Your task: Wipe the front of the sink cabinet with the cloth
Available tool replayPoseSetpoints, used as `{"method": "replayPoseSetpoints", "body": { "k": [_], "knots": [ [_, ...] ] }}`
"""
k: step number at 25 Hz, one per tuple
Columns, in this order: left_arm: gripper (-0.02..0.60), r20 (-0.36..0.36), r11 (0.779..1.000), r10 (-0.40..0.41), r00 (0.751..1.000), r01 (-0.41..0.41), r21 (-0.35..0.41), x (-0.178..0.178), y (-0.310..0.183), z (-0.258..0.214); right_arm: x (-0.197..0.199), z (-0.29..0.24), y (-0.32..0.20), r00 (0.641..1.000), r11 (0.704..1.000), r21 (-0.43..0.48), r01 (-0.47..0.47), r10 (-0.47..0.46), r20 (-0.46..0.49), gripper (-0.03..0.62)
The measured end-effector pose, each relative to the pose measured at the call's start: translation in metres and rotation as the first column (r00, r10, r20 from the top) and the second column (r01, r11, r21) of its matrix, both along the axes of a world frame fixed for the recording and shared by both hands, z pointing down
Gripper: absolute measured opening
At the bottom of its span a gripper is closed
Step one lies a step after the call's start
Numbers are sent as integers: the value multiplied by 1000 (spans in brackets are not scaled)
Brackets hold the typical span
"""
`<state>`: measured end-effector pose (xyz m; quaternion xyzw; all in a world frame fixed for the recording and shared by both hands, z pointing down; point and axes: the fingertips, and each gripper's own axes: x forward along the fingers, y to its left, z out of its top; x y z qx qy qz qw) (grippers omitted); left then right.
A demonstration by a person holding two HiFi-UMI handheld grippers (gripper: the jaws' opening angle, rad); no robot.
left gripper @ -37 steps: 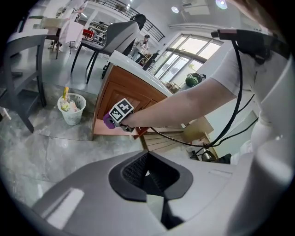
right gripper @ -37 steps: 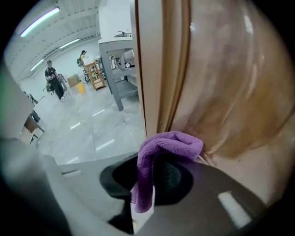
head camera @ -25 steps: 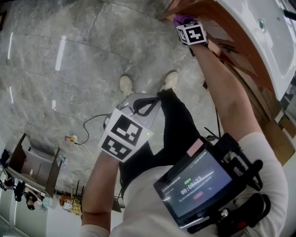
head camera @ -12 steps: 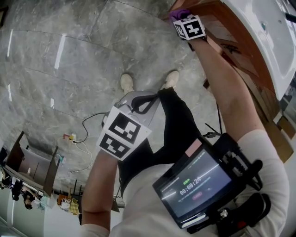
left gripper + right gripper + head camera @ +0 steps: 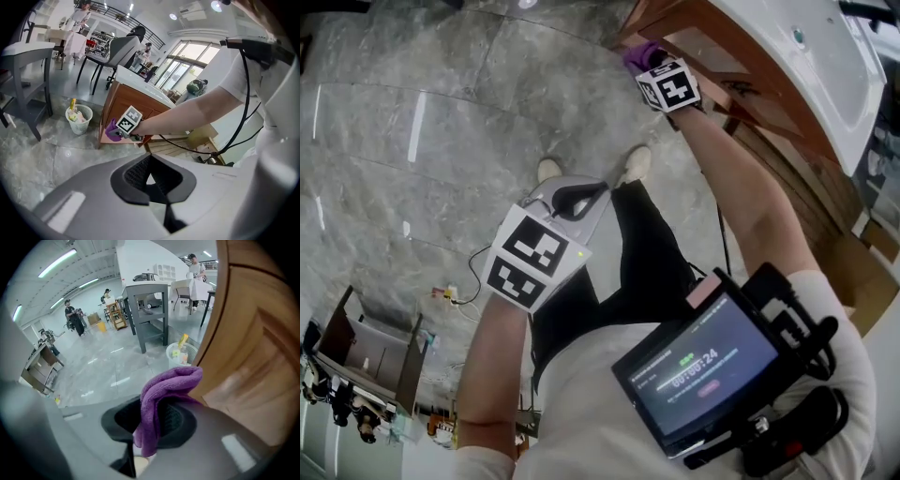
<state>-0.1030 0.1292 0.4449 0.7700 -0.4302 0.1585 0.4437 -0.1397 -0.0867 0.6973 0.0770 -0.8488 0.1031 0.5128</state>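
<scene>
Cloth (image 5: 161,404): a purple, fuzzy towel, bunched into a thick fold and pinched between the closed jaws of the right gripper (image 5: 152,425). Its long axis runs out along the jaws, away from the camera. A short tail hangs back on the near side, and the far end curls over to the right, where its rounded top meets the brown wooden front of the sink cabinet (image 5: 253,357) near the cabinet's end corner. In the head view only a small purple bit shows past the gripper's marker cube, just under the white sink (image 5: 797,56). The stretch of cloth between the pads is hidden, so how deep the grip goes is hard to tell. The cabinet's panel is close to the lens, blurred, and cut off by the picture's edge. A white waste basket (image 5: 183,352) stands on the grey stone floor (image 5: 108,366) just beyond the cabinet's corner. The left gripper (image 5: 151,176) is held low by the person's leg, well apart from the cabinet, with its jaws together on nothing.
</scene>
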Motion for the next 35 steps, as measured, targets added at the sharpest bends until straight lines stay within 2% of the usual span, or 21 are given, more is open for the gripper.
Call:
{"method": "replayPoseSetpoints", "body": {
  "k": [8, 13, 17, 24, 31, 35],
  "knots": [
    [5, 1, 992, 121, 993, -121, 38, 28, -2, -49, 89, -66, 57, 997, 996, -52, -76, 77, 6, 72],
    [5, -14, 980, 195, 981, -194, 45, 56, 11, -78, 137, -132, 111, 1000, 998, -52, -20, 21, 22, 72],
    [5, 1, 955, 289, 957, -289, 61, 71, 18, -99, 162, -189, 135, 991, 994, -53, -100, 104, 81, 72],
    [5, 53, 914, 401, 915, -403, 53, 98, 30, -120, 190, -274, 171, 972, 989, -24, -146, 148, 185, 72],
    [5, 62, 888, 442, 895, -446, 113, 133, 43, -187, 217, -373, 201, 927, 971, 15, -239, 224, 300, 72],
    [5, 64, 876, 456, 887, -461, 142, 139, 38, -198, 225, -395, 206, 901, 959, 11, -285, 264, 345, 72]
  ]
}}
